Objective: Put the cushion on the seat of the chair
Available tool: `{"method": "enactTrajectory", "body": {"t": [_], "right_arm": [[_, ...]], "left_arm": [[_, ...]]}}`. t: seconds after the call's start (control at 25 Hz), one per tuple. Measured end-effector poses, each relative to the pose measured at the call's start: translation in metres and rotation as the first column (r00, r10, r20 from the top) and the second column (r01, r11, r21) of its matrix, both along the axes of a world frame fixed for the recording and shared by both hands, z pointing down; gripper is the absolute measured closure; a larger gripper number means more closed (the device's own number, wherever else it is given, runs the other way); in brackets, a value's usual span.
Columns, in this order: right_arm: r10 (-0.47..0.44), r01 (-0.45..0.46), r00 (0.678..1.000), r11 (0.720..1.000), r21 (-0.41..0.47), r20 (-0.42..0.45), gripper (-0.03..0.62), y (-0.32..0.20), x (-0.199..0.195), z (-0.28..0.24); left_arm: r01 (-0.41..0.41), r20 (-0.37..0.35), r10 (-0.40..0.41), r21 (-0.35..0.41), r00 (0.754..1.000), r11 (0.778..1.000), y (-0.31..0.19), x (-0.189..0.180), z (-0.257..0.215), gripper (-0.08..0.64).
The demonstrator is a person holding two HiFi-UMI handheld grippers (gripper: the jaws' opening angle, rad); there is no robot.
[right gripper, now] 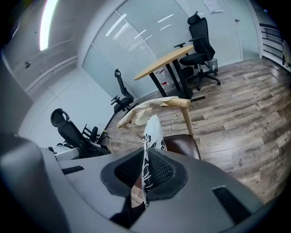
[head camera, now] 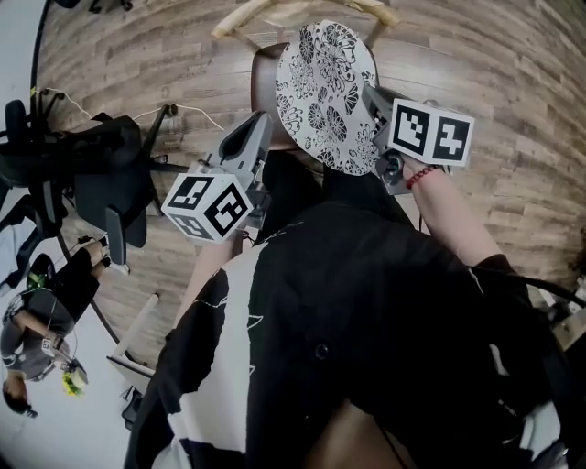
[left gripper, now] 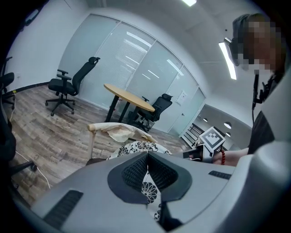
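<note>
Plank flooring underlies the chair and desk; walls look glazed.

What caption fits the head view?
Left tongs and right tongs hold the floral cushion over the chair seat.

On my head view the cushion hides most of the chair seat. The backrest runs off the top edge. The right tongs' tips seem tucked behind the cushion's rim.
</note>
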State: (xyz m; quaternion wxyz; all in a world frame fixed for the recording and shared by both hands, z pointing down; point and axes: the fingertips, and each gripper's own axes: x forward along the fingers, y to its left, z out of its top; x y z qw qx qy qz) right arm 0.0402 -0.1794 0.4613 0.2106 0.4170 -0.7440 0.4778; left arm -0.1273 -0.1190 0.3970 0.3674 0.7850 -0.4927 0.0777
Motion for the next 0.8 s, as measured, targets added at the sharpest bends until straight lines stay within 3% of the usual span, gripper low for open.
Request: {"method": "enactTrajectory", "body": {"t": [0.2, 0.52, 0.8], "right_arm": [[0.007, -0.007, 1.0, 0.999, -0.033, 0.0, 0.56, 0.001, 0.014, 0.015], [0.05, -0.049, 0.999, 0.996, -0.08, 0.006, 0.56, 0.001, 0.038, 0.049], [0.072, -0.072, 0.997, 0.994, -0.083, -0.007, 0.56, -0.002, 0.051, 0.073]], "left_arm": [[0.022, -0.037, -0.022, 0.002, 0.999, 1.0, -0.008, 0.014, 0.004, 0.545], [-0.033, 0.029, 0.035, -0.071, 0.999, 0.997, -0.007, 0.033, 0.028, 0.545], [-0.058, 0.032, 0.062, -0.119, 0.998, 0.991, -0.003, 0.044, 0.053, 0.545]]}}
